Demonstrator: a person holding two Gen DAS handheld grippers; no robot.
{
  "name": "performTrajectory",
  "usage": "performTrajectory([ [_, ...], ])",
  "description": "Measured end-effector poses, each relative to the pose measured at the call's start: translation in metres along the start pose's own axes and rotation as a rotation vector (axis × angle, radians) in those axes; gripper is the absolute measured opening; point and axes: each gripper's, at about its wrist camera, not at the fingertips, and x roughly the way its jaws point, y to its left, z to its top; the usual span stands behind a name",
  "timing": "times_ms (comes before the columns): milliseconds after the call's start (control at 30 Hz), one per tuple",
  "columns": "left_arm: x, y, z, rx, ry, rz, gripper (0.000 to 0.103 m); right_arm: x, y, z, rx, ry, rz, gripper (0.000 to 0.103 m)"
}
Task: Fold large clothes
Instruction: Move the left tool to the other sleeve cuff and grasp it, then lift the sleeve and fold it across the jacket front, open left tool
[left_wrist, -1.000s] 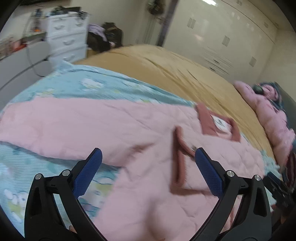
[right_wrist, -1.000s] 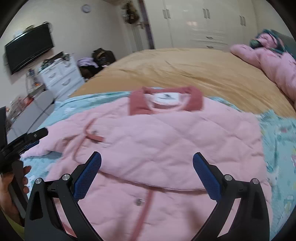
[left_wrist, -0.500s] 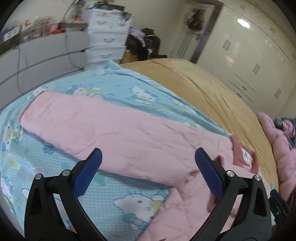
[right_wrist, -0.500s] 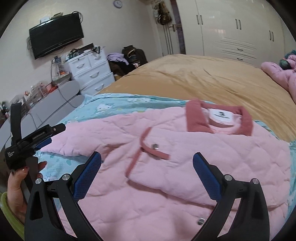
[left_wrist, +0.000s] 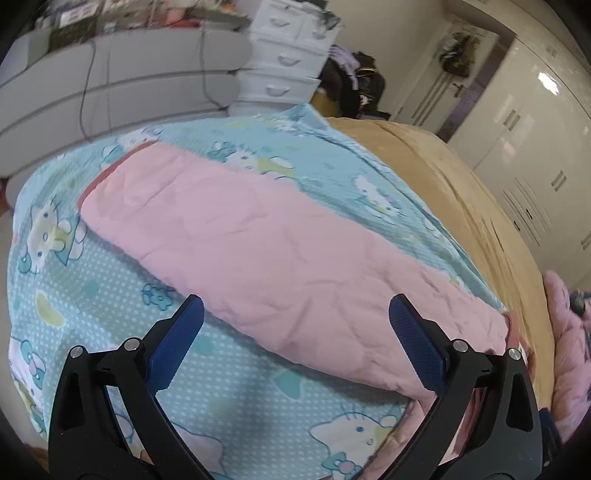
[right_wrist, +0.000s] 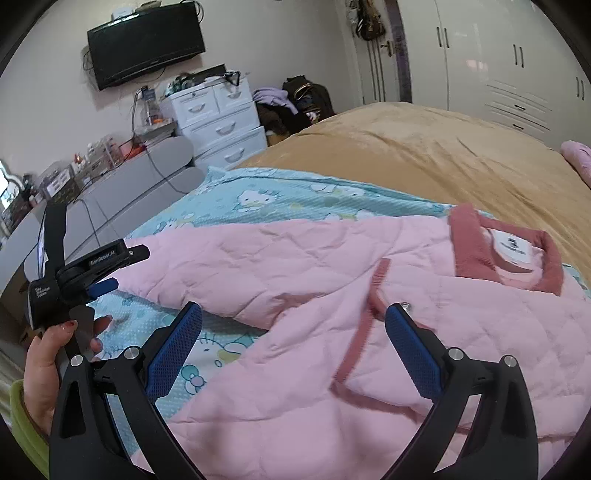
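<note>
Across the bed (right_wrist: 424, 162), both spread-jawed, empty grippers face a pink jacket (right_wrist: 295, 266), its hem cut off.

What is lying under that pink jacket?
The pink jacket lies on a blue cartoon-cat blanket, spread over a tan bedcover. Whatever sits directly beneath the jacket's body is covered.
</note>
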Motion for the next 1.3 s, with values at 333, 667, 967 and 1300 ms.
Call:
performTrajectory([
  [333, 0.023, 0.042, 0.006, -0.123, 0.060, 0.022, 0.094, 0.038, 0.024, 0.000, -0.012, 0.065, 0.064, 0.099],
  [667, 0.057, 0.068, 0.010, -0.230, 0.077, 0.019, 0.094, 0.049, 0.028, -0.013, -0.012, 0.103, 0.079, 0.099],
  [967, 0.066, 0.081, 0.024, -0.290, -0.037, -0.006, 0.074, 0.025, 0.011, -0.027, 0.001, 0.098, 0.060, 0.099],
  [1300, 0.008, 0.057, 0.044, -0.161, -0.241, -0.100, 0.018, -0.005, -0.028, -0.038, 0.104, 0.063, 0.030, 0.099],
])
